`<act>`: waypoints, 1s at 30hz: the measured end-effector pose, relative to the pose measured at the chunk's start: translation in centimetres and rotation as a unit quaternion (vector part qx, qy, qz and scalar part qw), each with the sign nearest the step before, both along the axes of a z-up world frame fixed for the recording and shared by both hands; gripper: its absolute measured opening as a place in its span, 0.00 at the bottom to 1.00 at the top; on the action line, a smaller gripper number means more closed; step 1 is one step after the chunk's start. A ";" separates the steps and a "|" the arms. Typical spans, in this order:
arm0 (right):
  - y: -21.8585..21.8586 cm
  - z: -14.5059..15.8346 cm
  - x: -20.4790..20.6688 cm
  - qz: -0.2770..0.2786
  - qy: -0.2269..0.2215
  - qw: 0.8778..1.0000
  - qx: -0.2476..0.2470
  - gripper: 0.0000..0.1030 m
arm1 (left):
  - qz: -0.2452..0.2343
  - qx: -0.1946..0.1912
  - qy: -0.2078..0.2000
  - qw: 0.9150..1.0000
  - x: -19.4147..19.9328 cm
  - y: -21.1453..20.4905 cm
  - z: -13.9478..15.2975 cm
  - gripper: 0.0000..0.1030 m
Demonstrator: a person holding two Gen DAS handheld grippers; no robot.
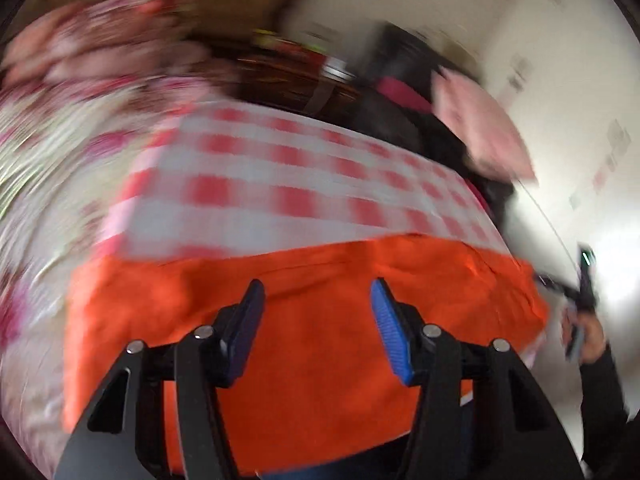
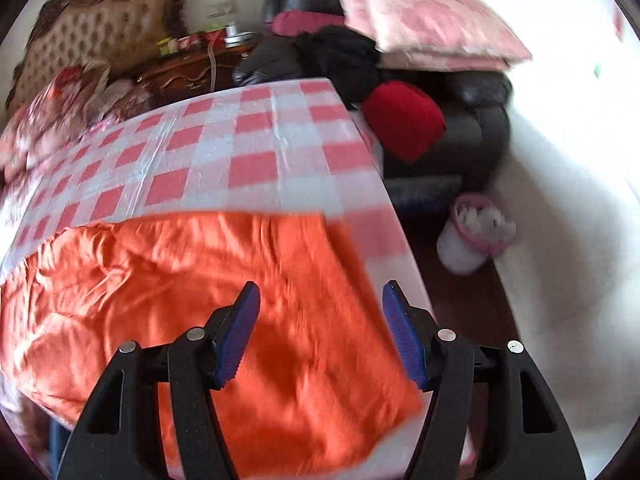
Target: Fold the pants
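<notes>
Lying rumpled, orange pants [image 2: 192, 280] on checkered cloth [image 2: 248, 148]

A red-and-white checked plastic cloth [image 2: 256, 148] covers the table. Behind it stands a black leather armchair [image 2: 476, 120] holding a red round cushion [image 2: 404, 120] and a pale pink pillow [image 2: 424, 24]. A white bin with pink liner [image 2: 472, 236] sits on the dark floor.
</notes>
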State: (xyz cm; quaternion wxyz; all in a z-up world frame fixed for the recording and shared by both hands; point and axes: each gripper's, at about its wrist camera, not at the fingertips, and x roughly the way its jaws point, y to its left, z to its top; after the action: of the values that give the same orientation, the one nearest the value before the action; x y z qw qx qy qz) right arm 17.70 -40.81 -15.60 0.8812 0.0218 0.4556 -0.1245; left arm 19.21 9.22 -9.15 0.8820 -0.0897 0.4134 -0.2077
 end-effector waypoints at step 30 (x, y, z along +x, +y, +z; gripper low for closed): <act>-8.9 0.7 -2.1 -0.084 -0.029 0.988 0.127 0.67 | -0.217 0.072 -0.033 0.973 10.8 -26.7 -2.7 0.64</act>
State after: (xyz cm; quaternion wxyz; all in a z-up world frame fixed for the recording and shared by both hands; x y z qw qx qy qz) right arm 15.59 -49.76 -14.89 0.8705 0.1757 0.4383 -0.1387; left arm 29.99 -17.49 -11.84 0.8331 0.0730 0.4078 -0.3665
